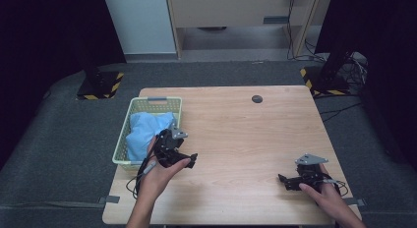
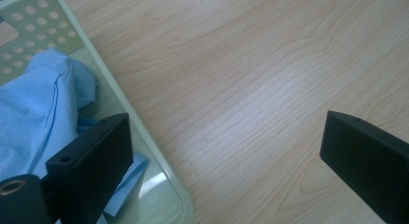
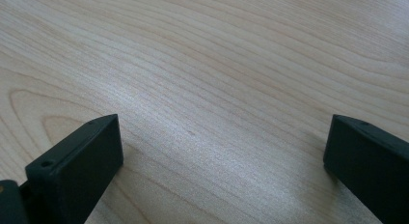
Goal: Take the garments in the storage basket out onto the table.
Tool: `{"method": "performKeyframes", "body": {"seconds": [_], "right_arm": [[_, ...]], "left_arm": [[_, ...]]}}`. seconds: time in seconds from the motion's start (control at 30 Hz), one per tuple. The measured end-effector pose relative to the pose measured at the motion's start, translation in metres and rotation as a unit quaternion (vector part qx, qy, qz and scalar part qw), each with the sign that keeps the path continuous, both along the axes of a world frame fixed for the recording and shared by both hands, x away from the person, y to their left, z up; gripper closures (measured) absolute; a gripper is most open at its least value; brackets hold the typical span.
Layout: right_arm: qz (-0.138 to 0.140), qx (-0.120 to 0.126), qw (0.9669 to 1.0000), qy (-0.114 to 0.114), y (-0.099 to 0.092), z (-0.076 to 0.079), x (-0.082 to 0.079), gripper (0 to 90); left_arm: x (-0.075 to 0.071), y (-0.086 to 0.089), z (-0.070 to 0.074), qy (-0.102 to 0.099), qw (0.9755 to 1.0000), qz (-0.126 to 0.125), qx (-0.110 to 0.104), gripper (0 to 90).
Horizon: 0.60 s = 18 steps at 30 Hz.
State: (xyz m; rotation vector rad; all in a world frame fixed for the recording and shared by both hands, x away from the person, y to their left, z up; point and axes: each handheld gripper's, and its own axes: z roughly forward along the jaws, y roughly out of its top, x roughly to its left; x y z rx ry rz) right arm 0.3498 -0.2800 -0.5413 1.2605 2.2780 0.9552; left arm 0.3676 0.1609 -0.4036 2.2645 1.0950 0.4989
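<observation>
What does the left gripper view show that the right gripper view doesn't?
The left gripper view alone takes in the corner of the pale green basket and the blue cloth lying inside it, with one of the left gripper's fingers over the basket and the other over the table. The right gripper view alone takes in the right gripper, low over bare wood, both fingers above the tabletop. Both views share the light wooden table and a gripper with its fingers spread wide, nothing between them.
</observation>
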Motion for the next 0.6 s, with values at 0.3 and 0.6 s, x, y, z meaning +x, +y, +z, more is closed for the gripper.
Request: {"method": "performKeyframes", "body": {"seconds": [0.3,0.6], "right_arm": [[0.004,0.000,1.0000,-0.001,0.001,0.000,0.001,0.6],[0.004,0.000,1.0000,-0.001,0.001,0.000,0.003,0.5]], "left_arm": [[0.018,0.000,0.005,0.013,0.9999,-0.009,-0.002,4.3],[0.034,0.005,0.012,0.014,0.9993,-0.033,0.008,4.1]]}}
